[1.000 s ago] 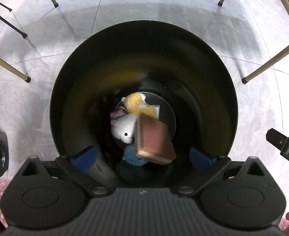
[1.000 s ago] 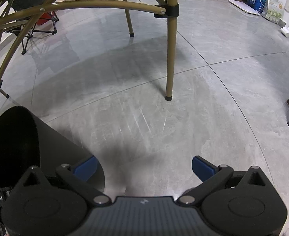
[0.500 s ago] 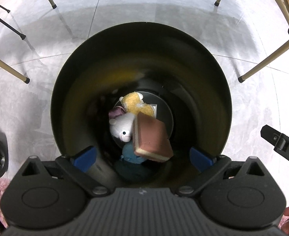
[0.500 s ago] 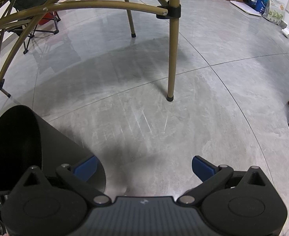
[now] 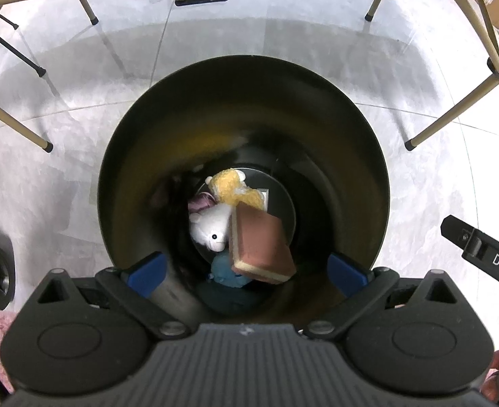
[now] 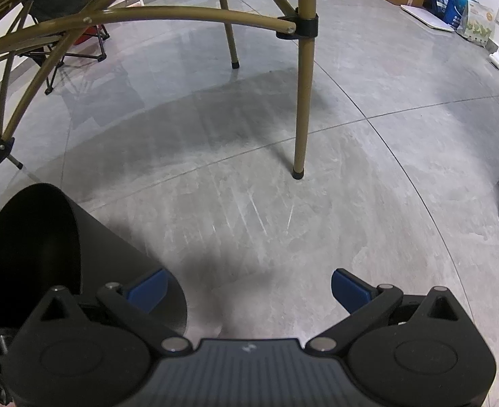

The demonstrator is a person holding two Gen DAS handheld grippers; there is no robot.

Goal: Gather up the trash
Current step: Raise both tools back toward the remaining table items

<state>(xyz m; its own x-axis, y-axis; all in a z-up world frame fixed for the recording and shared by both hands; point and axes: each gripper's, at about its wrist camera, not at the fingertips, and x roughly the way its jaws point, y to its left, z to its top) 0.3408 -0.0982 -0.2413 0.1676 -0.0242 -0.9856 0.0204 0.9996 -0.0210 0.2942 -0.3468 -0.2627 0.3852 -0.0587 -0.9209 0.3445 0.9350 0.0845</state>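
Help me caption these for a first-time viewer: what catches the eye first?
The deep black bin fills the left wrist view, seen from straight above, with a brown sponge lying on a white plush toy and a yellow plush toy at its bottom. In the right wrist view, a gold table leg stands on bare grey floor.
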